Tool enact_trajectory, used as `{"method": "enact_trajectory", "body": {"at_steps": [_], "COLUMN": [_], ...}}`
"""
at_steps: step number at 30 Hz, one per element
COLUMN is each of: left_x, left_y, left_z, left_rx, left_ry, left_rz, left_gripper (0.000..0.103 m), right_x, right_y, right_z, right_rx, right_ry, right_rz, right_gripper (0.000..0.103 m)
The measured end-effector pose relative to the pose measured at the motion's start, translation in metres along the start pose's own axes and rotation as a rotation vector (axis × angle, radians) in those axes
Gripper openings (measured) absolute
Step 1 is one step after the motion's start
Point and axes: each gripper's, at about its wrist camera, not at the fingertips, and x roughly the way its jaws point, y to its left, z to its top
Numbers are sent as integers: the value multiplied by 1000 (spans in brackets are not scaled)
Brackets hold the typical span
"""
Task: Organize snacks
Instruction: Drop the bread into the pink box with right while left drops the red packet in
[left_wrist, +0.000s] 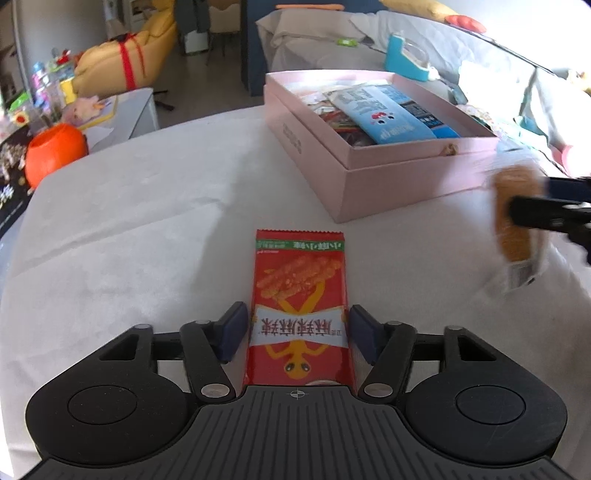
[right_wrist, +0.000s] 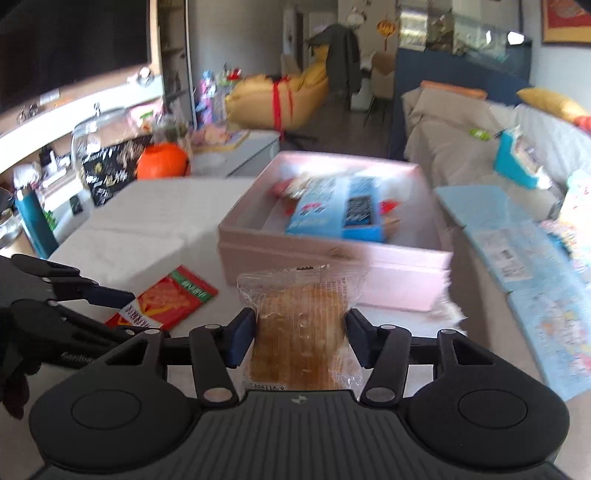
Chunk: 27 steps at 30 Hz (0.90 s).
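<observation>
The left claw (left_wrist: 297, 334) is spread around the red snack packet (left_wrist: 300, 306), one pad on each side, with narrow gaps showing between pads and wrapper. The packet lies flat on the white-covered desk (left_wrist: 147, 229), near the middle of the surface and short of the pink box (left_wrist: 369, 147).

The right claw (right_wrist: 300, 338) is pinching a clear-wrapped brown pastry (right_wrist: 301, 332), both pads pressed against the wrapper's sides. In the left wrist view the pastry (left_wrist: 515, 218) appears blurred, near the desk's right edge, beside the near right corner of the pink box.

The pink box (right_wrist: 332, 254) is open and stands toward the far right part of the desk. It holds several snacks, including a blue packet (left_wrist: 391, 118) lying on top of others.

An orange pumpkin-shaped container (left_wrist: 55, 151) stands beyond the desk's far left corner, on a separate cluttered surface.
</observation>
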Motion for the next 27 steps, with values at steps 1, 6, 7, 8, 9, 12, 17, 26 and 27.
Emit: {"method": "enact_trajectory", "body": {"at_steps": [1, 6, 7, 8, 9, 12, 17, 26, 27], "left_x": [-3, -32, -43, -52, -64, -93, -95, -29, -28], "left_y": [0, -8, -9, -9, -10, -11, -15, 18, 24], "left_z": [-1, -4, 2, 8, 18, 53, 129, 117, 101], "left_rx": [-5, -11, -14, -20, -27, -31, -64, -227, -244], "left_ry": [-6, -89, -126, -162, -210, -347, -485, -324, -312], "left_rz": [-11, -74, -86, -99, -109, -116, -198, -280, -284], "left_gripper": [54, 51, 51, 51, 51, 52, 62, 55, 55], "right_x": [-6, -31, -34, -36, -38, -42, -42, -44, -45], "right_y": [-4, -28, -33, -35, -37, -40, -38, -51, -53], "right_z": [0, -2, -2, -2, -1, 1, 2, -3, -1], "right_rx": [7, 64, 73, 80, 86, 99, 93, 111, 115], "right_ry": [-11, -58, -66, -73, -81, -104, -112, -88, -86], "right_rz": [-8, -41, -50, -58, -64, -62, -54, -100, -95], "right_gripper": [53, 53, 53, 53, 53, 53, 53, 53, 53]}}
